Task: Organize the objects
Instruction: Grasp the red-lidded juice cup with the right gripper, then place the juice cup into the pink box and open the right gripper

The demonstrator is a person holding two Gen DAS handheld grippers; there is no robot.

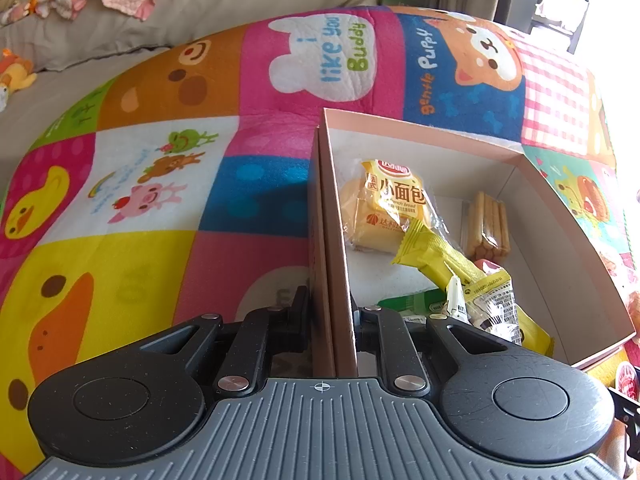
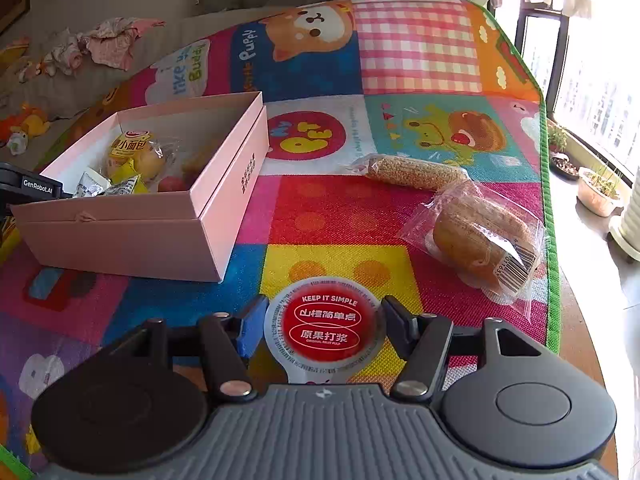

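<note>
While our left gripper (image 1: 332, 316) clamps the box (image 1: 460, 140) wall to steady it, our right gripper (image 2: 324, 320) holds a cup (image 2: 329, 320) above the mat (image 2: 340, 216), bound for packing.

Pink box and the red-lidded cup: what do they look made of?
Pink box: probably matte paperboard, with thin stiff walls, crisp folded edges and no gloss. Red-lidded cup: printed peel-off film or foil lid with a pull tab, faintly shiny; the cup body under it is hidden.
</note>
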